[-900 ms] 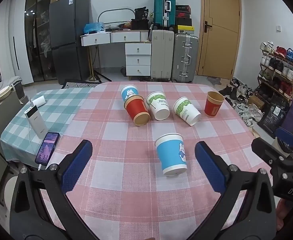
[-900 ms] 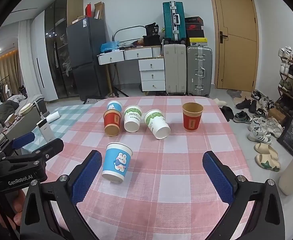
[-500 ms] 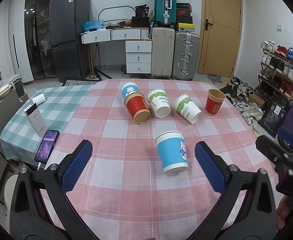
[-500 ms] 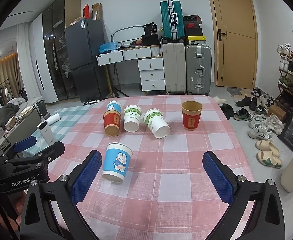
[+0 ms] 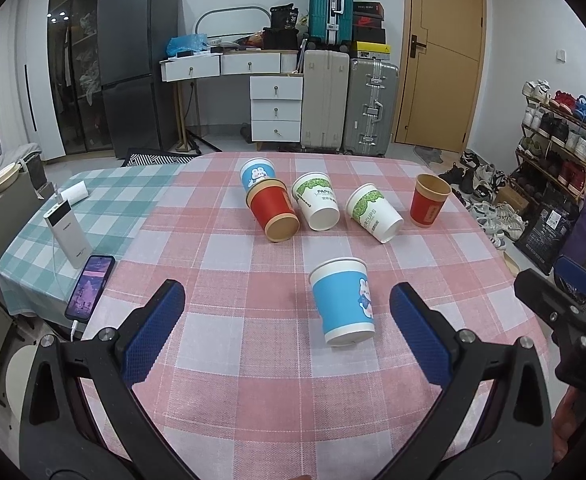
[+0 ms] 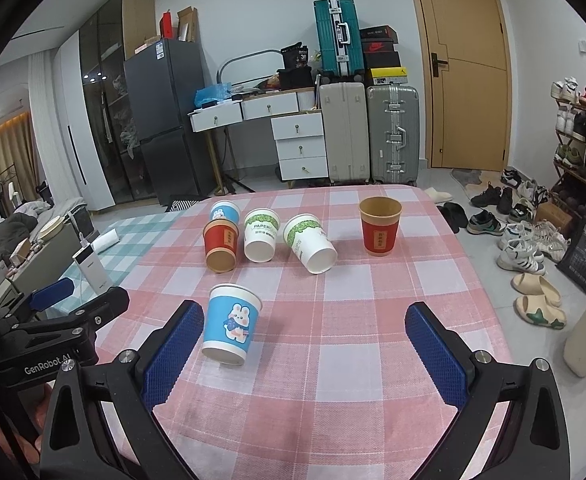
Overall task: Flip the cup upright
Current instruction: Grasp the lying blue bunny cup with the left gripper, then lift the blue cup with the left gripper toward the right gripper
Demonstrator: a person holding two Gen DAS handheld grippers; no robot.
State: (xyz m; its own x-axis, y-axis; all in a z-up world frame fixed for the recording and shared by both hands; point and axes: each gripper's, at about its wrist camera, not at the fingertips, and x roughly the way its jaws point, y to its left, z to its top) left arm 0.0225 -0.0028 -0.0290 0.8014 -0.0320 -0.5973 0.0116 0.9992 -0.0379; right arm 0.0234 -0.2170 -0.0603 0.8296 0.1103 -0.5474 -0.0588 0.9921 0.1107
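Blue paper bunny cup (image 5: 343, 300) stands upright, apparently, between the wide-apart jaws of the left gripper (image 5: 287, 330); right gripper (image 6: 305, 350) gapes too, bare pink checked tablecloth (image 6: 353, 360) between.

Six cups (image 5: 343, 300) on table (image 5: 253, 380)

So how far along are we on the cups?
Done: far-right red cup and near blue cup stand upright. In hand: nothing; left gripper and right gripper open. Left: tipped red cup and two white-green cups on their sides.
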